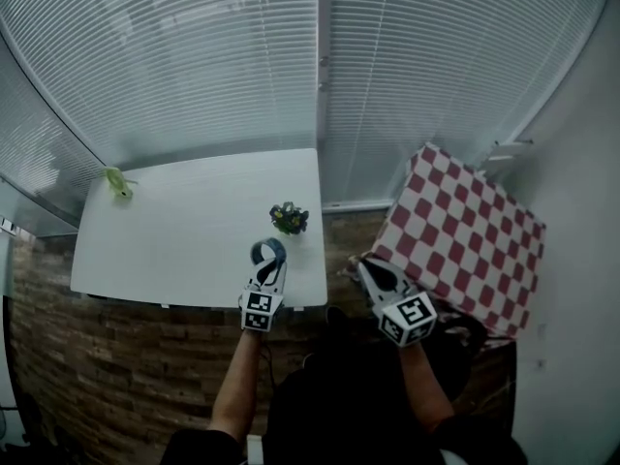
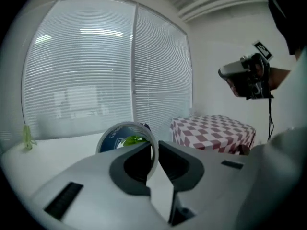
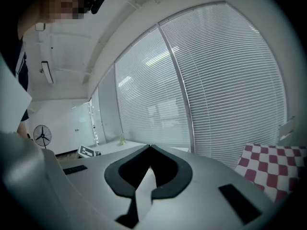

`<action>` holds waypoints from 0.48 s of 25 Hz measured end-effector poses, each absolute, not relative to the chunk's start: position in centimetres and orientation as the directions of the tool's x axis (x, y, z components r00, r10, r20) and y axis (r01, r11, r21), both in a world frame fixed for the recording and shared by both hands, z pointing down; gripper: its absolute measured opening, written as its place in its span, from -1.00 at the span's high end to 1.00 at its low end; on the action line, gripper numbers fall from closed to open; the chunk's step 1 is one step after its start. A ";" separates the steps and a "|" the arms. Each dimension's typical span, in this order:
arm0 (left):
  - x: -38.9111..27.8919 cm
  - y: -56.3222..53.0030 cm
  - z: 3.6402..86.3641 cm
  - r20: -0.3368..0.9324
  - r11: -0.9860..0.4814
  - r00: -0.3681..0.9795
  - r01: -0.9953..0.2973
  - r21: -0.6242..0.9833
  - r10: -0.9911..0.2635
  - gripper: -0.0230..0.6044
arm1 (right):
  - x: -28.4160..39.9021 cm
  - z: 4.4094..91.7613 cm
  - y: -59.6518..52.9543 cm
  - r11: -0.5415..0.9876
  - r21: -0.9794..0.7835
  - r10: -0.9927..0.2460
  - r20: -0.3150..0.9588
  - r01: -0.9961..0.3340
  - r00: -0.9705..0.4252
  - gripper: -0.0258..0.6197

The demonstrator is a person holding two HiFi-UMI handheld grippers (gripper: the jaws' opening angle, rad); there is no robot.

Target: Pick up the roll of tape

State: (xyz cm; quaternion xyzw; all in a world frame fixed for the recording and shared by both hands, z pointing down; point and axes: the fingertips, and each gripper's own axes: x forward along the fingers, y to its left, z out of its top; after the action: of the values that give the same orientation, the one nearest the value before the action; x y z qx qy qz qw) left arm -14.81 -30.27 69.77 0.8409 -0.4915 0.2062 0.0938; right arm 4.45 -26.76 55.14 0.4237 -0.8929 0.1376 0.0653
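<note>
Grips the roll of tape [image 1: 268,253] in the left gripper [image 1: 266,277], just over the near edge of the white table [image 1: 174,240], towards its right end. Pinches the ring's thin wall between both fingers, tight, no gap showing. Keeps the ring upright and edge-on to the jaws, blue print on the inner face, most of the loop standing above the pads. Looks clear of the table top in the left gripper view, with pale surface spread out below and beyond.

Over to the right gripper [image 1: 380,277]: parked off the table's right side, past its near right corner and above the brick-pattern floor [image 1: 116,356]. Fingers pressed together tip to tip, nothing caught between them. Well apart from the tape.

On the table itself: a small potted plant [image 1: 289,218] near the right edge, just beyond the tape. A small green object [image 1: 117,182] at the far left corner, too small to identify.

To the right of the table, a red-and-white checkered cloth [image 1: 455,235] draped over another piece of furniture. Behind the table's far edge, closed white blinds [image 1: 194,56] from side to side.
</note>
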 end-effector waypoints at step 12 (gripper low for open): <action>-14.9 -27.5 63.2 0.292 -0.456 0.441 -0.890 0.019 -0.849 0.78 | 4.8 55.4 -26.2 0.607 -0.180 -0.741 0.221 -0.774 -0.634 0.90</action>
State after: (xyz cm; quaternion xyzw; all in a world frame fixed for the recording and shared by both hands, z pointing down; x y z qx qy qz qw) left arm -14.93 -27.46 63.18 0.8445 -0.5147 0.1209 0.0852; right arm 4.75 -26.23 55.43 0.4235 -0.8944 0.1301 0.0619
